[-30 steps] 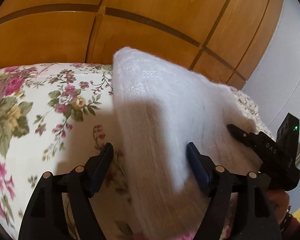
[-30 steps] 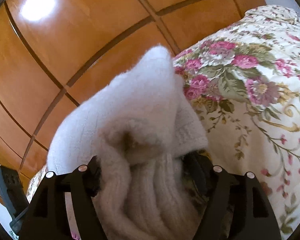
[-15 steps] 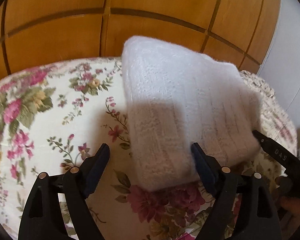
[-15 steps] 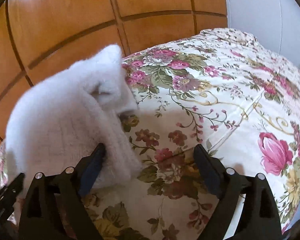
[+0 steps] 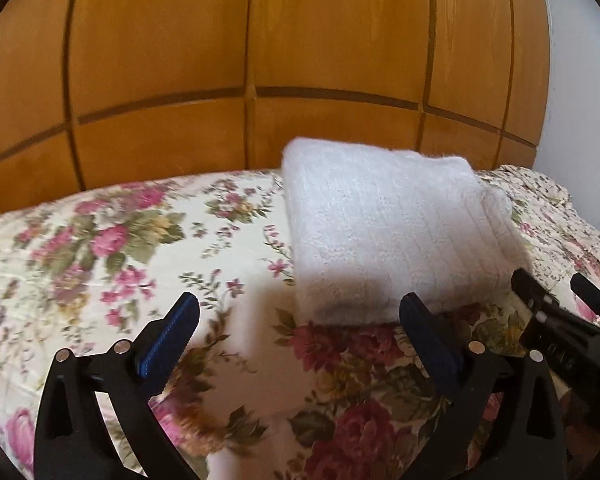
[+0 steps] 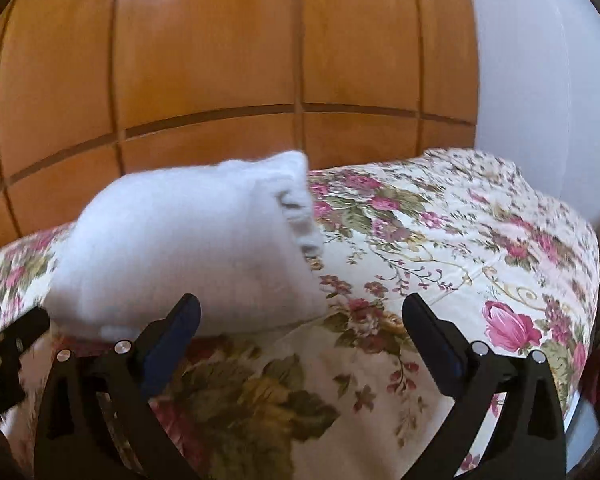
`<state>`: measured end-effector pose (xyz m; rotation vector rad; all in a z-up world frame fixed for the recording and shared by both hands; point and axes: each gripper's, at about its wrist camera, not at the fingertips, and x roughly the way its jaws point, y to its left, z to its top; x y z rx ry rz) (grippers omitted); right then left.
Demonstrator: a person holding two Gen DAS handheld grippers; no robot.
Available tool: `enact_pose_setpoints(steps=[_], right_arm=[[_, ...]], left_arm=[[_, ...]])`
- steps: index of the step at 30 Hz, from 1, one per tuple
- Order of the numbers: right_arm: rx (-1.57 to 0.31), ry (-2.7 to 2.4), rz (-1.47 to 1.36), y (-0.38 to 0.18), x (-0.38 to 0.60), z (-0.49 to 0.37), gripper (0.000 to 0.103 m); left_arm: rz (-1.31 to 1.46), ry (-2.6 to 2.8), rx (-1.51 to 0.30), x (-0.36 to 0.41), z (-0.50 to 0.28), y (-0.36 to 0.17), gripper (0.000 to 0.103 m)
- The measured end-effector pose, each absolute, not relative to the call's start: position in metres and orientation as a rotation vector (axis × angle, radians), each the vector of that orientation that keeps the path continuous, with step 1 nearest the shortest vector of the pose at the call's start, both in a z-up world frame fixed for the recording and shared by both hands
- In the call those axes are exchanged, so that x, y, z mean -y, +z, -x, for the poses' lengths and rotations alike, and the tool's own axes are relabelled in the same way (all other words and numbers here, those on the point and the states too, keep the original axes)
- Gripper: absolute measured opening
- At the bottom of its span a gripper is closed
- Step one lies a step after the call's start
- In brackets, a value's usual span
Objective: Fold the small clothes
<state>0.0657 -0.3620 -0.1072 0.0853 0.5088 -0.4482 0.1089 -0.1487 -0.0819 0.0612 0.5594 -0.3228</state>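
A white fuzzy knit garment [image 5: 392,232] lies folded into a thick rectangle on the floral bedspread [image 5: 100,248]. It also shows in the right wrist view [image 6: 188,256], left of centre. My left gripper [image 5: 300,316] is open and empty, just in front of the garment's near edge. My right gripper [image 6: 300,320] is open and empty, in front of the garment's right corner. The right gripper also appears in the left wrist view [image 5: 556,292] at the garment's right side. The left gripper's tips show at the left edge of the right wrist view [image 6: 4,320].
A wooden panelled wardrobe [image 5: 260,60] stands right behind the bed. A white wall [image 6: 540,80] is to the right. The bedspread's right edge [image 6: 592,280] drops off near the right gripper.
Both grippers have let go of the garment and pulled back. The garment, held up a second ago, now lies flat and folded on the bedspread.
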Motion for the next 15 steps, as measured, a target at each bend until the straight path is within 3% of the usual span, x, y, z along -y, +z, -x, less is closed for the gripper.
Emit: enact_pose_setpoints(steps=[15], right_arm=[[-0.689, -0.338, -0.047, -0.103, 0.343, -0.035, 0.101]], left_arm=[[-0.06, -0.109, -0.602, 0.11, -0.063, -0.068, 0.099]])
